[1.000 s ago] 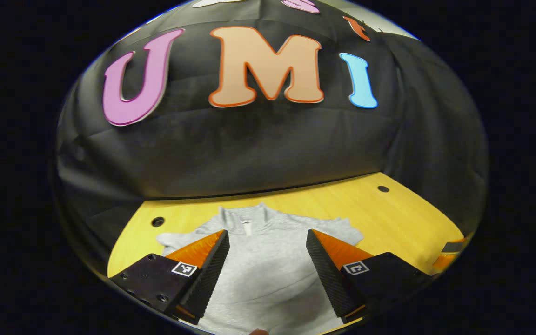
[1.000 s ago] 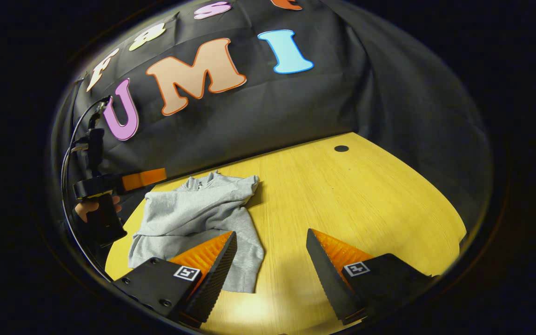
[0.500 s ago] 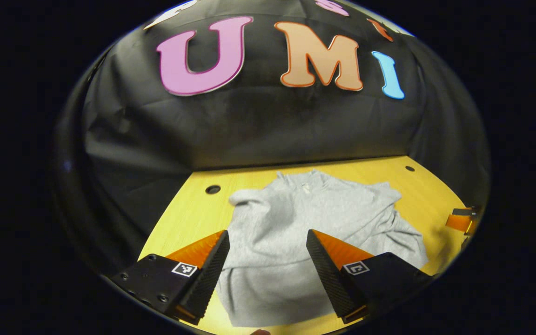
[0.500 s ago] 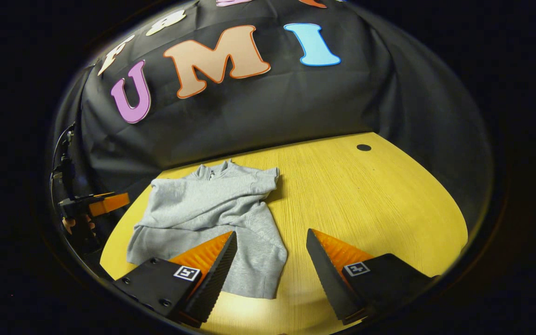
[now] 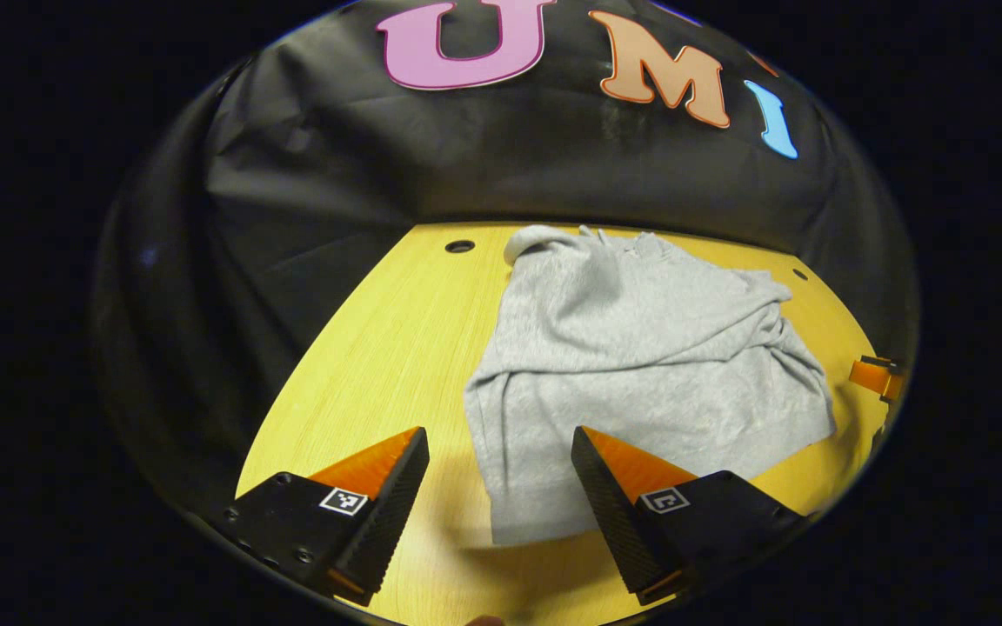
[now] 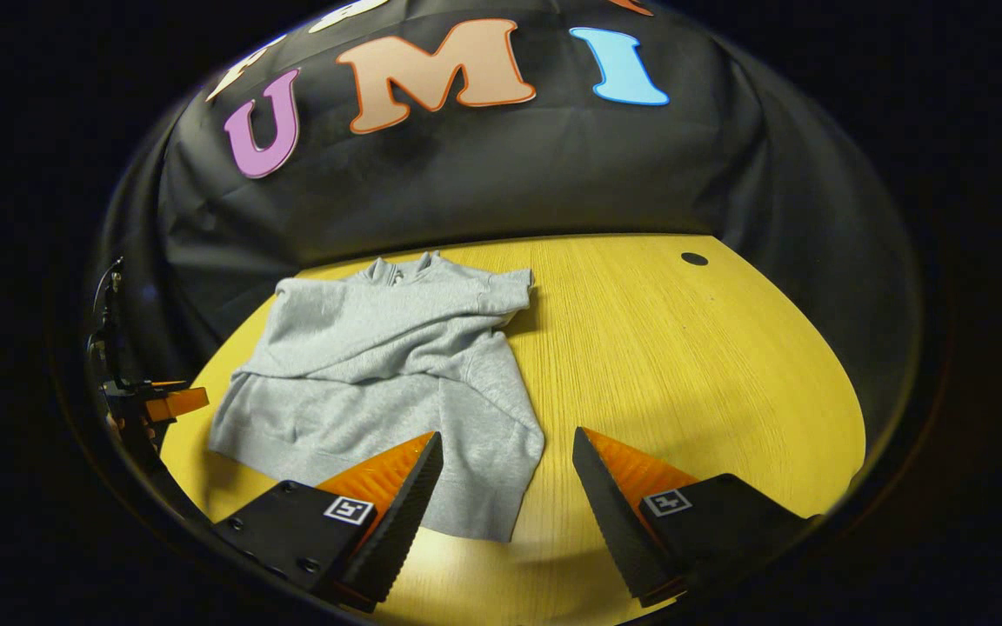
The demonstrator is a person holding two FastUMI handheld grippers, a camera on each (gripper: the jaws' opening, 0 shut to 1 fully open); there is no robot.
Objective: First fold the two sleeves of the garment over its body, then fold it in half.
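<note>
We see the grey garment [image 6: 379,365] lying on the yellow table [image 6: 684,365], its long axis running from the collar, which points toward the black booth wall [image 6: 501,174], down to the hem nearest us. Both sleeves lie across its body. Our left gripper [image 5: 501,487] and right gripper [image 6: 505,487] hover above it, jaws spread wide, holding nothing.

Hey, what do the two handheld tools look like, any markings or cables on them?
Each tool has two wedge-shaped fingers with ribbed inner faces, on dark blocky bases with screws. Each base carries a small square black-and-white marker tag. This goes for the left tool and the right tool. A thin dark cable rises above the left tool in the right gripper view.
</note>
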